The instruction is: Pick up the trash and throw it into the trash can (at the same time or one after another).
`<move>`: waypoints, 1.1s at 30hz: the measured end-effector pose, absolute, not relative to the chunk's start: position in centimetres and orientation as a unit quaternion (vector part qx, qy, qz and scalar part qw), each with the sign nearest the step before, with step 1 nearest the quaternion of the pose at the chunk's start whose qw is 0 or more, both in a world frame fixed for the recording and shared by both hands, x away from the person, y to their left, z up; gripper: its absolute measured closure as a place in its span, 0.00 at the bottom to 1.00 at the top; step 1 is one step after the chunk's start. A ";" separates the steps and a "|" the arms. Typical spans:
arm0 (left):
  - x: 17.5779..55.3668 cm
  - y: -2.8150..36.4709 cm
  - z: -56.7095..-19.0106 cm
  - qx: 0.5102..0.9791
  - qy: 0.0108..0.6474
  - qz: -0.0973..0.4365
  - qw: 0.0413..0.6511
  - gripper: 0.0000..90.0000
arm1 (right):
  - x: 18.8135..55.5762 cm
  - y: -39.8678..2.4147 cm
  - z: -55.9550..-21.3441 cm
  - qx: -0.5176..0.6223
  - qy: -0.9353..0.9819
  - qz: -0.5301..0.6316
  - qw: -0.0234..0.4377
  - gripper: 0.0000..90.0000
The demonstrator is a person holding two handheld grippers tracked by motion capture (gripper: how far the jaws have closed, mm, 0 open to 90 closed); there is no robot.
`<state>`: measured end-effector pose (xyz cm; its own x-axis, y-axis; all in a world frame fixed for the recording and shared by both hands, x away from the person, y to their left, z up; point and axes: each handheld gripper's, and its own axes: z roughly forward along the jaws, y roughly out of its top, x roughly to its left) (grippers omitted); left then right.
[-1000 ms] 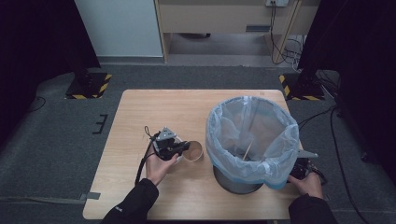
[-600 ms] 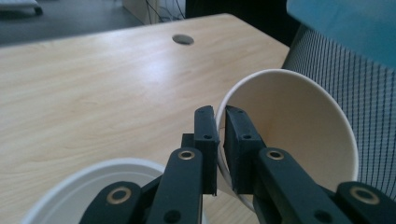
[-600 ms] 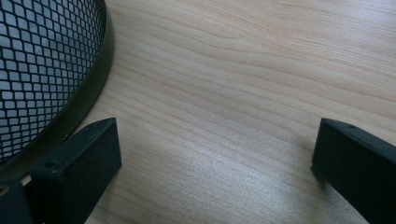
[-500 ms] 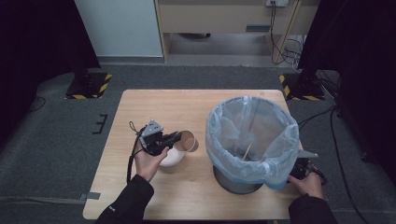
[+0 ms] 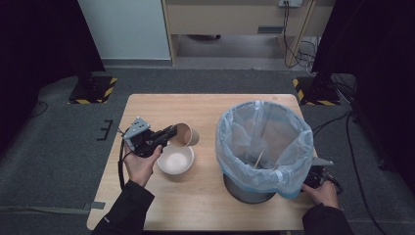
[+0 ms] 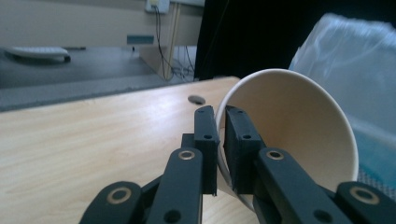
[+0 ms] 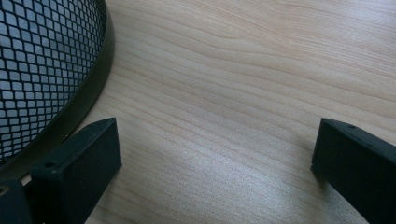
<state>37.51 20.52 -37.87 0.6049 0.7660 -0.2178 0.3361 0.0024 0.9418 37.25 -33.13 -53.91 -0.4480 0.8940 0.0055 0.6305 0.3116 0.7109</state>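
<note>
Paper cup (image 5: 185, 134) is being pinched by its rim in your left gripper (image 5: 169, 137), tilted over the bowl (image 5: 175, 160); your right gripper (image 7: 212, 163) is gaping open on the counter (image 5: 205, 110)

- From your left gripper (image 5: 169, 135), the paper cup (image 5: 185, 135) you hold lies tilted at 3 o'clock, with the white bowl (image 5: 175, 160) just below it at 5 o'clock.
- The lined bin (image 5: 264, 147) stands well apart at 3 o'clock; bare table (image 5: 205, 110) runs between.
- At 12 o'clock the tabletop is open up to its far edge.
- Your right gripper (image 7: 212, 154), jaws wide, has the bin's mesh wall (image 7: 42, 65) just beside it at 10 o'clock, and bare wood ahead.
</note>
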 end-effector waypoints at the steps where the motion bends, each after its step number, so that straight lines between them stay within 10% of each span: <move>1: 37.4 20.7 -37.6 0.677 0.403 0.186 0.586 0.93 | 37.2 -33.1 -53.9 0.485 0.785 0.329 0.200 0.02; 33: 32.6 22.1 -29.8 0.594 0.333 0.238 0.692 0.93 | 37.2 -33.1 -53.9 0.486 0.785 0.328 0.202 0.02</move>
